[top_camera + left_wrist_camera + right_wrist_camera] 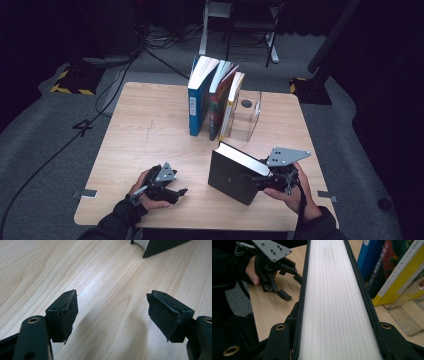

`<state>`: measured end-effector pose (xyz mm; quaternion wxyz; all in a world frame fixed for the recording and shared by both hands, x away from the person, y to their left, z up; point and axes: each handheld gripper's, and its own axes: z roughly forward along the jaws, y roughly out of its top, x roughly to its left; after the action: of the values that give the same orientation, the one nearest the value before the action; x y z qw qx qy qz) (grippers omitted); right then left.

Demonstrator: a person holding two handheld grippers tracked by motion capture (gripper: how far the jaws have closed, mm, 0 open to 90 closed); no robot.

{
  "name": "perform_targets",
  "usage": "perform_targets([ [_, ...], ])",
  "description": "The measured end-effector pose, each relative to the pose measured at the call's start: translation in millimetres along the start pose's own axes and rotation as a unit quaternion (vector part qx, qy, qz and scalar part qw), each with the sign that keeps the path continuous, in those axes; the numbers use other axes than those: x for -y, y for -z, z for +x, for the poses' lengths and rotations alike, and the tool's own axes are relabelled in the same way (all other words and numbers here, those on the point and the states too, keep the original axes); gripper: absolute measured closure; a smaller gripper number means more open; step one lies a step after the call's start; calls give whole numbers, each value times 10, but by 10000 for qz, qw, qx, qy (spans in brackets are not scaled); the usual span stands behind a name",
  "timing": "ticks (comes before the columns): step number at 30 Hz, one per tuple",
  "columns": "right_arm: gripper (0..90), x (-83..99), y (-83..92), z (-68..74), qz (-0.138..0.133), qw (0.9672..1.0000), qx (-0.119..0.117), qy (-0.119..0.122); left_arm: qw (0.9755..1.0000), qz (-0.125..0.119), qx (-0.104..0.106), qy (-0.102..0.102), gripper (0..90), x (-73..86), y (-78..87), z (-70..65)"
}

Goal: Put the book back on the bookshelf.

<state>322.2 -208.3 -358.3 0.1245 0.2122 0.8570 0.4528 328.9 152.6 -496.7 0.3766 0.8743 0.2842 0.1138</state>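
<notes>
Two hand-held grippers work at the near edge of a pale wooden table (150, 130). Nearest, on the person's left, the left gripper (181, 191) hovers low over bare wood with its jaws spread apart and nothing between them; in its own view the two rubber pads (67, 315) frame only wood grain, likely free to steady the load next. On the person's right, the right gripper (252, 177) is clamped across the thickness of a black book (232, 172), jaws pressing both covers with the white page edge running between them. That book stands tilted on its lower edge on the table, just in front of the row, probably held this way so it can be slid in upright. Farther back, near the table's middle, a blue book (199, 100), a red book (218, 102) and a yellow-spined book (231, 102) lean against a clear bookend (248, 115), which keeps them from toppling. Beyond lies dark floor.
</notes>
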Motion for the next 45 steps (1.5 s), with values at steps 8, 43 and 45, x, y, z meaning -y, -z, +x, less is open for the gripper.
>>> perform_targets([
  [8, 533, -110, -61, -237, -50, 9982, 556, -213, 9993, -133, -243, 269, 241, 120, 124, 11],
  [43, 534, -290, -60, -1002, -772, 9661, 2214, -1077, 9982, 156, -425, 397, 216, 189, 83, -14],
  [45, 534, -293, -97, -1039, -763, 9636, 2300, -1128, 9982, 155, -427, 397, 216, 187, 80, -13],
])
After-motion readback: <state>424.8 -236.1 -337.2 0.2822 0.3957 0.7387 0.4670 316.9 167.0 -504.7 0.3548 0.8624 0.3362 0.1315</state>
